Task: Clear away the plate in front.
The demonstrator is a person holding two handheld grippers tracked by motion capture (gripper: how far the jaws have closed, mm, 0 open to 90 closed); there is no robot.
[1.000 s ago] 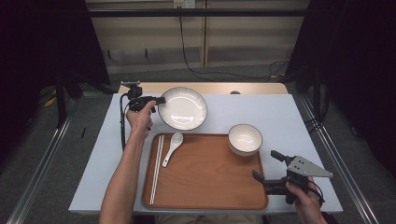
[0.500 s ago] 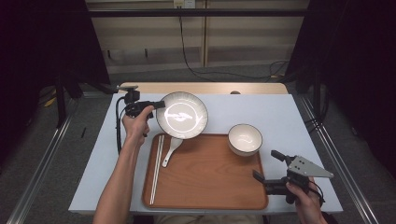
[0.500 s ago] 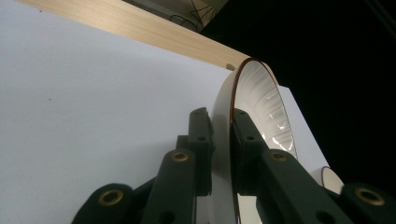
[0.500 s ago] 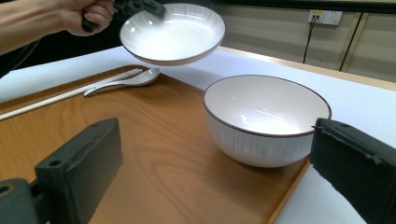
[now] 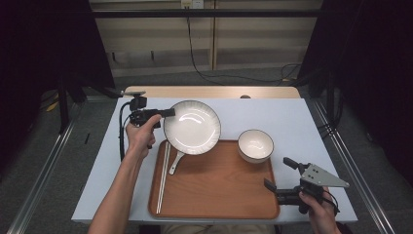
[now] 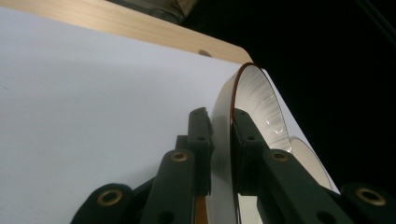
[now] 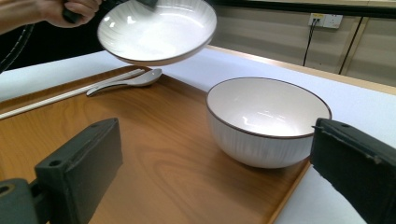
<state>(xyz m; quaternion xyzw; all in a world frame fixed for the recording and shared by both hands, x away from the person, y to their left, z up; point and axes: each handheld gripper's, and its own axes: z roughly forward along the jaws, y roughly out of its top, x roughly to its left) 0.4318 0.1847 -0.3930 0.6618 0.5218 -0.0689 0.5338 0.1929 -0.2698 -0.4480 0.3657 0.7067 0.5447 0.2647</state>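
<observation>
A white plate (image 5: 191,127) with a dark rim hangs in the air over the far-left corner of the wooden tray (image 5: 214,192). My left gripper (image 5: 165,113) is shut on its left rim. In the left gripper view the plate (image 6: 254,93) stands edge-on, pinched between the jaws of the left gripper (image 6: 222,126). A white bowl (image 5: 255,145) sits at the tray's far-right corner. My right gripper (image 5: 277,172) rests open at the tray's near-right corner; in the right gripper view it (image 7: 219,154) faces the bowl (image 7: 266,116) with nothing between its jaws.
A white spoon (image 5: 175,163) lies partly under the raised plate, and a pair of chopsticks (image 5: 163,178) lies along the tray's left side. The white tabletop (image 5: 292,114) extends behind and to both sides of the tray.
The left gripper has lifted the plate off the table and carried it nearer, over the tray's far-left corner and the spoon. The right gripper has stayed still.
</observation>
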